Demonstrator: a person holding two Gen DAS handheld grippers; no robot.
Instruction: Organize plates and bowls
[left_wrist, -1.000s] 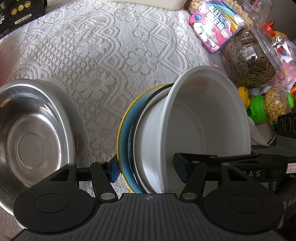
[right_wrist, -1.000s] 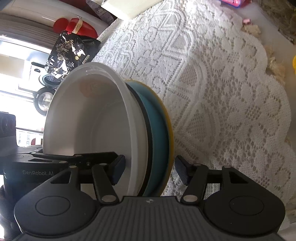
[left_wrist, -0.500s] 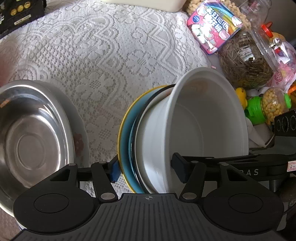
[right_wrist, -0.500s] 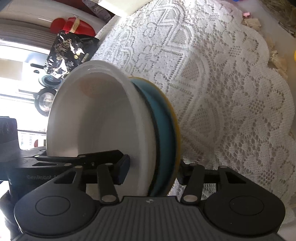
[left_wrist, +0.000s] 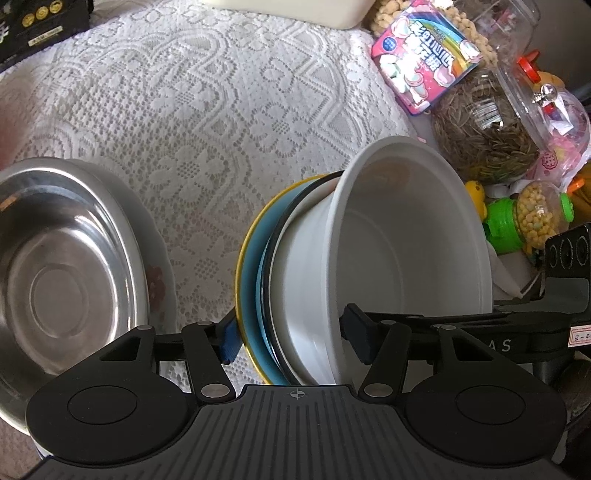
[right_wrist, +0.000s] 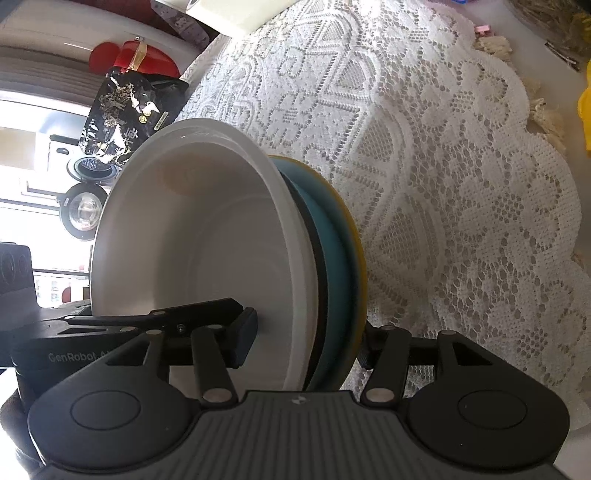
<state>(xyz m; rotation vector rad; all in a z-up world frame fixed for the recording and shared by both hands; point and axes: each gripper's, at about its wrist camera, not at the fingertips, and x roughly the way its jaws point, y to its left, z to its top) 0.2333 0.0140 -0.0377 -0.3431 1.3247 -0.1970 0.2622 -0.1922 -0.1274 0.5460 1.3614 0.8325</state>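
A white bowl (left_wrist: 413, 251) sits nested on a blue plate with a yellow rim (left_wrist: 251, 280); the stack is tilted on edge in both wrist views. My left gripper (left_wrist: 291, 339) is shut on the stack, one finger behind the plate, one inside the bowl. My right gripper (right_wrist: 306, 339) is shut on the same stack from the opposite side, around the white bowl (right_wrist: 207, 251) and the blue plate (right_wrist: 340, 258). A steel bowl (left_wrist: 55, 280) rests on a floral plate (left_wrist: 159, 273) at the left.
A white lace cloth (left_wrist: 207, 122) covers the table. Snack jars and a candy bag (left_wrist: 428, 51) crowd the right edge. A black box (left_wrist: 33, 26) lies at the far left. The cloth's scalloped edge (right_wrist: 546, 155) shows in the right wrist view.
The right gripper has closed from a loose straddle onto the stack. The stack has shifted a little to the right in the right wrist view. The left gripper stays clamped.
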